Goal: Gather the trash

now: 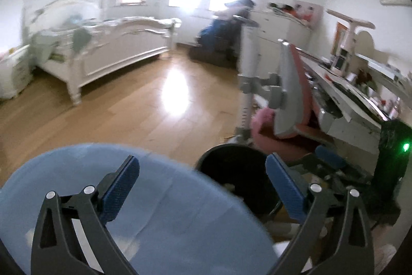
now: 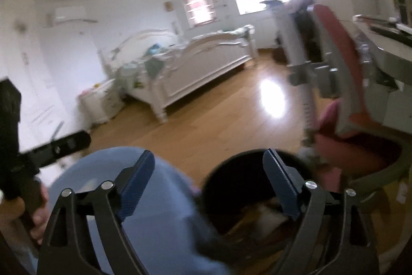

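A black trash bin (image 1: 237, 172) stands on the wood floor beside a round table with a blue cloth (image 1: 144, 202). My left gripper (image 1: 203, 172) is open and empty, held above the table's edge and the bin. In the right wrist view the bin (image 2: 239, 187) lies just below my right gripper (image 2: 208, 166), which is open and empty; pale trash (image 2: 267, 218) lies inside the bin. The blue table (image 2: 154, 210) is at lower left. The left gripper's body (image 2: 51, 146) shows at the left edge, and the right gripper's body (image 1: 391, 146) at the right of the left view.
A pink and grey chair (image 1: 291, 94) stands by a cluttered white desk (image 1: 347, 99) on the right. A white bed (image 1: 103, 43) is at the back left, a nightstand (image 2: 100, 102) beside it. Wood floor (image 1: 154, 107) lies between.
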`<state>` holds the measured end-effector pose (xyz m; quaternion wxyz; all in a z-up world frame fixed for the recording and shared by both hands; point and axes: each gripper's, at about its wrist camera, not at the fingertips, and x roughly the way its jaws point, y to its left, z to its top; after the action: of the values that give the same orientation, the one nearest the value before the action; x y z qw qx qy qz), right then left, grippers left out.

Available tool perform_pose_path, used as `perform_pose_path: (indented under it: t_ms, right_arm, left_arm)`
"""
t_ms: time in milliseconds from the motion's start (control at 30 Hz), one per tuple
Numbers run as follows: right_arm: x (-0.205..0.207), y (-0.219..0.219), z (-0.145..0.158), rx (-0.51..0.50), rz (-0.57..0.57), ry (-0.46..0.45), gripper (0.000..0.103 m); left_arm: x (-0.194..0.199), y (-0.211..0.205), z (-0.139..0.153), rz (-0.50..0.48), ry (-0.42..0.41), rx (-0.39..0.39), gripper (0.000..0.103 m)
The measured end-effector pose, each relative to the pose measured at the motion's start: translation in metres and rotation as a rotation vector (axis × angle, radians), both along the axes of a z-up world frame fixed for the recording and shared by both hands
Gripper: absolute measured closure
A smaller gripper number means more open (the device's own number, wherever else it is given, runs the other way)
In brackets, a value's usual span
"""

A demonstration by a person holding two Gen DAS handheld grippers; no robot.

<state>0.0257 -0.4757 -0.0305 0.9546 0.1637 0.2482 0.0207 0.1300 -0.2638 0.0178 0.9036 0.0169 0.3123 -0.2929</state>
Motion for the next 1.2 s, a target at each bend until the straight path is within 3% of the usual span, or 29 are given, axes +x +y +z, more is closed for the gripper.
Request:
perform_pose_path:
  t_ms: [300,400,467,600,767,967,1200]
  right_arm:
    - [-0.018,0.165,0.043,0.015,0.357,-0.001,0.012]
    - [-0.033,0.228,0.064,0.005,0.496,-0.056,0.007]
    - [-0.042,0.254,0.074,-0.014,0.532,-0.109,0.005]
    - [-0.037,0.282,0.062,-0.106,0.432,-0.197,0.005]
    - [-0.017,0.269,0.02,-0.159,0.287,-0.161,0.005]
    - [-0.008,0.251,-0.002,-0.233,0.238,-0.203,0.005]
    - [-0.01,0.237,-0.019,-0.232,0.19,-0.256,0.005]
  left_arm:
    - [-0.07,0.18,-0.004,0.327,-0.037,-0.03,0.005]
    - [-0.089,0.219,-0.007,0.427,-0.082,-0.004,0.005]
    - [-0.099,0.241,-0.011,0.47,-0.112,0.014,0.005]
    - [-0.112,0.264,-0.025,0.542,-0.139,0.003,0.005]
    - [-0.114,0.281,-0.04,0.607,-0.143,-0.024,0.005]
    - [-0.101,0.284,-0.049,0.643,-0.1,-0.032,0.005]
    - [-0.103,0.279,-0.044,0.634,-0.133,-0.035,0.005]
